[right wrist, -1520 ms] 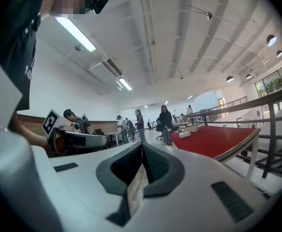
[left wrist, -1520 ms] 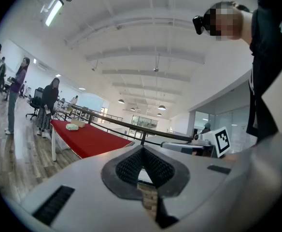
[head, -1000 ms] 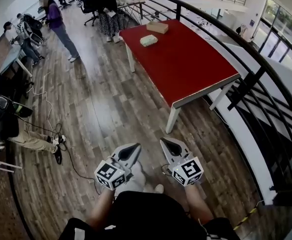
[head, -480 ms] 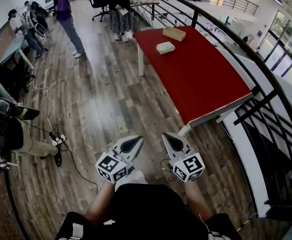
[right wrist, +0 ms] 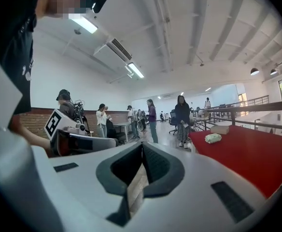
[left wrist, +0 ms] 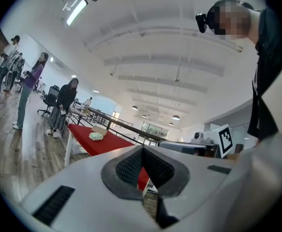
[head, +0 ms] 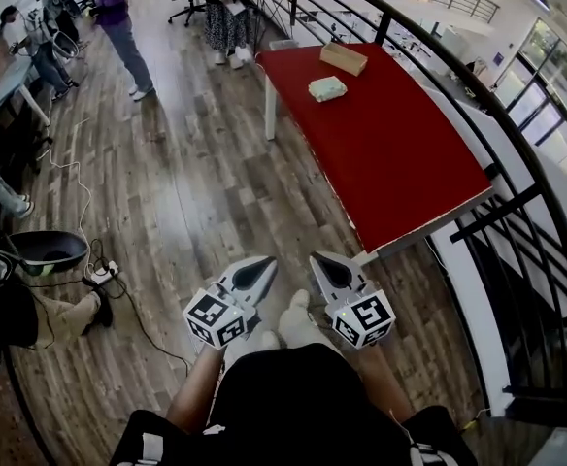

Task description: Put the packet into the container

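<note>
A pale green packet lies on the far part of a red table, with a tan box-like container just beyond it. The packet and the container show small in both gripper views. My left gripper and right gripper are held side by side close to my body, well short of the table. Both are shut with nothing between the jaws.
A dark metal railing curves along the table's right side. Several people stand on the wooden floor at the far left, near desks and office chairs. Cables and bags lie on the floor at left.
The view has come closer to the red table, which now sits larger and lower in the head view. Both grippers stay shut and side by side.
</note>
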`<control>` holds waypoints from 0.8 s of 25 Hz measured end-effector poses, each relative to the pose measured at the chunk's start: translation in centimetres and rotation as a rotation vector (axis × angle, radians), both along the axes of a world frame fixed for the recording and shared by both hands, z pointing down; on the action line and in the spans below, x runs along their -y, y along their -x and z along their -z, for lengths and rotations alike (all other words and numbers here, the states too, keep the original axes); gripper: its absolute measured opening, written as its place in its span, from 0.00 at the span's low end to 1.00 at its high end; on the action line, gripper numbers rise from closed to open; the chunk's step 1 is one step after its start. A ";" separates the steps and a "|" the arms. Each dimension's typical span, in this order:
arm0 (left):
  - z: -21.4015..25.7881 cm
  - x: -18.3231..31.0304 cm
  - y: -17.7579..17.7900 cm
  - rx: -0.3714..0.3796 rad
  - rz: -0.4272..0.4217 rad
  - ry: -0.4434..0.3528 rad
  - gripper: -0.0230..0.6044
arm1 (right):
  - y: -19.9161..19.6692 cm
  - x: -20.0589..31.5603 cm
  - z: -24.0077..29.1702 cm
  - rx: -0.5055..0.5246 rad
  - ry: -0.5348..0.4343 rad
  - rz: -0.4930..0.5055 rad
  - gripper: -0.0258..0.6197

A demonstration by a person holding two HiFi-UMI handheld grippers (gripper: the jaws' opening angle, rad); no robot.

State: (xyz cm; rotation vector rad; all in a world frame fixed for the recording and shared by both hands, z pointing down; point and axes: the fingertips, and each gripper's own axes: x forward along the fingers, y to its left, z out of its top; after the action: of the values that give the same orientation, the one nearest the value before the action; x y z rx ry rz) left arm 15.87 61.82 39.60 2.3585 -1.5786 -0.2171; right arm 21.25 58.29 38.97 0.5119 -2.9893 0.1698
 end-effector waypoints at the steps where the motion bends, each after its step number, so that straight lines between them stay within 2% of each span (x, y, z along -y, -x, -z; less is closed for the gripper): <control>1: -0.1 0.7 0.6 -0.008 0.000 -0.002 0.04 | 0.5 0.8 -0.1 -0.001 -0.002 -0.003 0.07; 5: -1.0 4.5 2.6 -0.014 -0.001 0.014 0.04 | 2.6 4.8 -0.6 0.007 -0.003 -0.005 0.07; 11: -0.3 11.7 4.2 0.030 -0.027 0.043 0.04 | 4.9 12.8 -0.9 0.060 0.049 -0.035 0.07; 15: 0.3 16.7 6.0 0.056 -0.007 0.063 0.04 | 6.2 18.3 0.0 0.099 0.049 -0.036 0.07; 20: 0.9 23.7 6.8 0.076 -0.034 0.053 0.04 | 7.5 25.4 -0.2 0.121 0.086 -0.044 0.07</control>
State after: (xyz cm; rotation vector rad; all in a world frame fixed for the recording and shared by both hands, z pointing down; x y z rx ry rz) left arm 9.08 38.08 38.67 2.3771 -1.5569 -0.0780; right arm 13.77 32.89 39.19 0.5778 -3.0719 0.3437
